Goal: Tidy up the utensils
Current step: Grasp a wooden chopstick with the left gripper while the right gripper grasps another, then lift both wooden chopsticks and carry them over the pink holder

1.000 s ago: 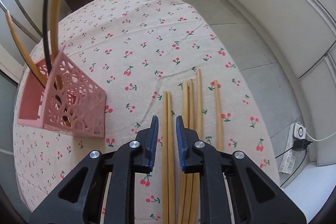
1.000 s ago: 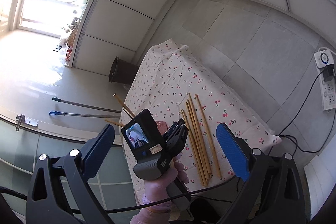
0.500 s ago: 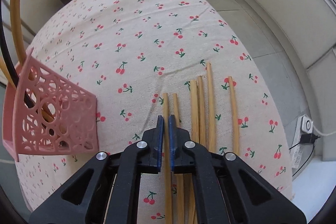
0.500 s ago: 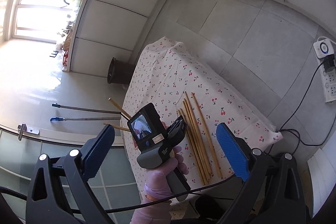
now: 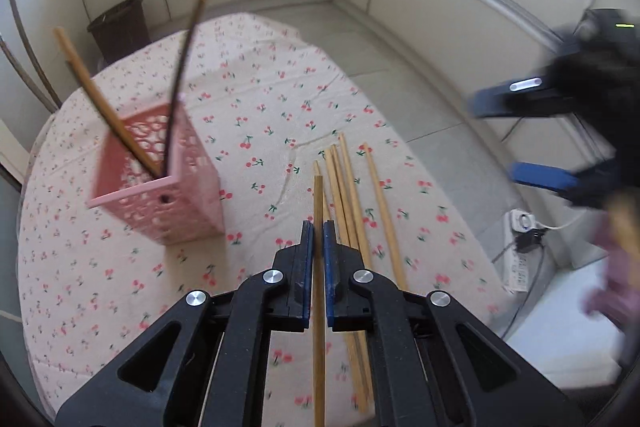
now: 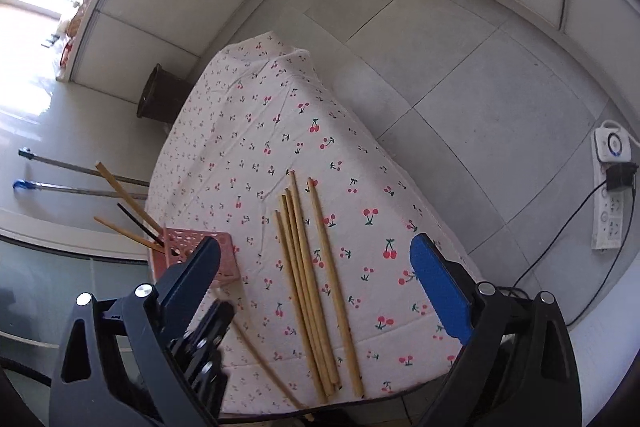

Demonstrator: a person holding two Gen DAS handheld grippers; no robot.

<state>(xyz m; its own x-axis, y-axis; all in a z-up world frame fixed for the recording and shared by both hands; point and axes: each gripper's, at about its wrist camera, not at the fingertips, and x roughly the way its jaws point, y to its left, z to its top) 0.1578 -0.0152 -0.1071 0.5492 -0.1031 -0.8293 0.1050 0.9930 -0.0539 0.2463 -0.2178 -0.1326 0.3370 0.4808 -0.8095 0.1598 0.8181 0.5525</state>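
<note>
**Handling the held chopstick; limits of view**

The left claw [image 5: 316, 243] is clenched on one wooden chopstick [image 5: 318, 195], gripping it partway along its length, with the shaft running forward past the pads and back under the claw body. The stick is lifted clear of the worktop [image 5: 260, 75], between the pink basket [image 5: 160, 187] and the loose chopsticks [image 5: 352, 187] lying side by side on the cherry-print cloth.

Handling judgement: the stick is light, stiff and thin, with a smooth surface. A narrow round shaft tends to pivot or slide between flat pads, so a hold near the middle gives the best balance. The basket is light, perforated plastic and may shift or tip if a stick pushes against its wall. It already holds two wooden sticks and a dark one, all leaning.

The right claw [image 6: 316, 279] carries nothing; its jaws are closing from a wide stance above the loose row.

Limits of view: in the left wrist view the right claw is motion-blurred. The near end of the held stick is cut off. A blurred tan shape at the right edge is possibly another stick; this cannot be confirmed. The basket's interior is not visible.
</note>
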